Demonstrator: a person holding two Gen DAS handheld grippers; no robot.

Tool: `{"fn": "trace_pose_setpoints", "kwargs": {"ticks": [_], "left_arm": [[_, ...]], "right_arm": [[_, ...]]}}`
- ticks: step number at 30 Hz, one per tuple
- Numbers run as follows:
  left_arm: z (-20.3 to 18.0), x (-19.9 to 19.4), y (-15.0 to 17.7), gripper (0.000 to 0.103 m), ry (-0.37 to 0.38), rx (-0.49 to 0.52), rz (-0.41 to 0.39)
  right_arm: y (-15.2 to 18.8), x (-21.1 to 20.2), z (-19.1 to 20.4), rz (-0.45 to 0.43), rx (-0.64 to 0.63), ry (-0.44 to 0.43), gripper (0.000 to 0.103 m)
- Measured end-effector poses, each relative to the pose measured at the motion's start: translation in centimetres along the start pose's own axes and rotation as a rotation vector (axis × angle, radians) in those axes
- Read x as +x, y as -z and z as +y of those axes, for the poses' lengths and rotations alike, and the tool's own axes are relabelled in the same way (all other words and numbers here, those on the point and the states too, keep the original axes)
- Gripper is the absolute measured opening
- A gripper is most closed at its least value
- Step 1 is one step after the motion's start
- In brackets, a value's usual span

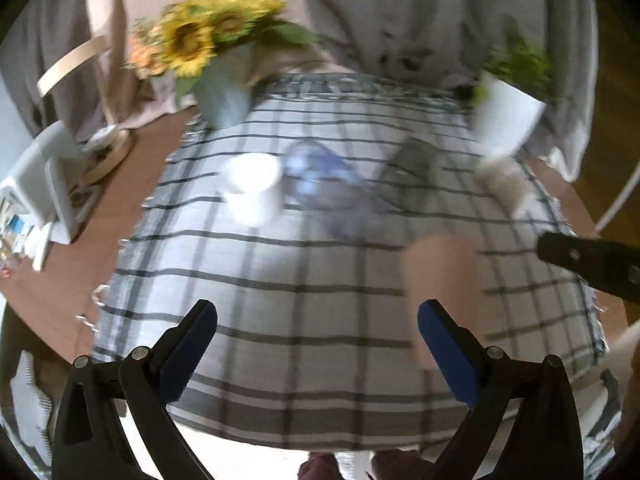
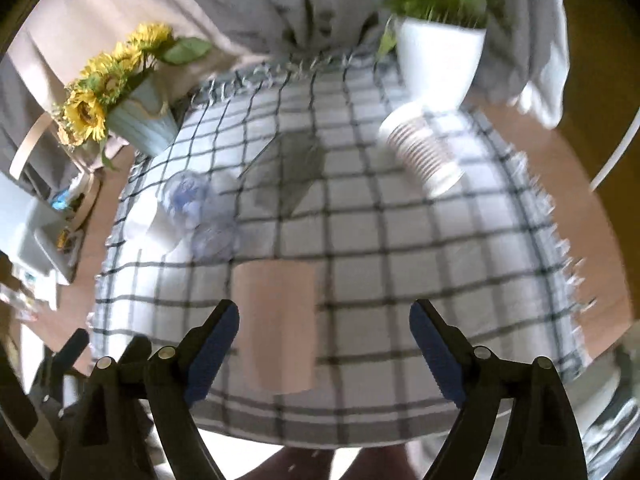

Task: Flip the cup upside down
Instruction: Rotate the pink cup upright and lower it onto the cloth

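Several cups stand on a checked cloth [image 1: 280, 280]. A pink-beige cup [image 2: 280, 328] stands nearest, just ahead of my right gripper [image 2: 324, 340], toward its left finger; it also shows in the left wrist view [image 1: 440, 292], beside my left gripper's right finger. A white cup [image 1: 254, 188] [image 2: 148, 220], a clear bluish glass [image 1: 328, 188] [image 2: 200, 216] and a grey glass [image 1: 412, 164] [image 2: 288, 172] stand mid-cloth. A ribbed white paper cup [image 2: 424, 152] [image 1: 500, 180] stands far right. My left gripper [image 1: 318, 336] is open and empty. My right gripper is open and empty; its body shows in the left wrist view [image 1: 592, 256].
A sunflower vase [image 1: 224, 88] [image 2: 140, 120] stands at the cloth's far left corner. A white pot with a green plant [image 1: 512, 108] [image 2: 440, 56] stands at the far right. White boxes and clutter [image 1: 44, 188] sit on the wooden table at left. Grey curtain hangs behind.
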State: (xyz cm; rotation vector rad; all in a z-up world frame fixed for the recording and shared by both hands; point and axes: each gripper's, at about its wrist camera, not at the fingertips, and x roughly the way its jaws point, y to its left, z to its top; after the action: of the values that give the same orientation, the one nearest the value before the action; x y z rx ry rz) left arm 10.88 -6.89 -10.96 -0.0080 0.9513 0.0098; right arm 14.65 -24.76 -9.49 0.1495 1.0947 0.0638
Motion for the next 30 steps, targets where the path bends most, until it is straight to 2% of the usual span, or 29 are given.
{"fn": "trace_pose_setpoints", "kwargs": {"ticks": [3, 10, 13, 17, 22, 26, 30], "left_arm": [[-2.8, 0.1, 0.8, 0.102, 0.042, 0.027, 0.011], [-7.1, 1.6, 2.4, 0.101, 0.098, 0.033, 0.053], [-8.0, 2.7, 3.1, 0.095, 0.095, 0.020, 0.064], [-8.8, 4.2, 3.6, 0.084, 0.072, 0.023, 0.093], [-9.0, 5.2, 3.5, 0.078, 0.046, 0.032, 0.099], [-9.2, 5.3, 3.5, 0.063, 0.069, 0.051, 0.093], [-9.5, 5.2, 3.3, 0.063, 0.061, 0.069, 0.091]], "right_arm": [[0.0, -0.1, -1.2, -0.018, -0.043, 0.050, 0.087], [1.1, 1.1, -6.0, 0.049, -0.042, 0.055, 0.087], [1.5, 1.6, -8.0, 0.074, -0.017, 0.059, 0.087], [2.1, 2.2, -9.3, 0.088, -0.017, 0.083, 0.087], [2.7, 2.8, -10.0, 0.105, -0.021, 0.080, 0.087], [2.8, 3.1, -10.2, 0.114, -0.019, 0.077, 0.087], [2.7, 3.2, -10.2, 0.115, -0.027, 0.073, 0.087]]}}
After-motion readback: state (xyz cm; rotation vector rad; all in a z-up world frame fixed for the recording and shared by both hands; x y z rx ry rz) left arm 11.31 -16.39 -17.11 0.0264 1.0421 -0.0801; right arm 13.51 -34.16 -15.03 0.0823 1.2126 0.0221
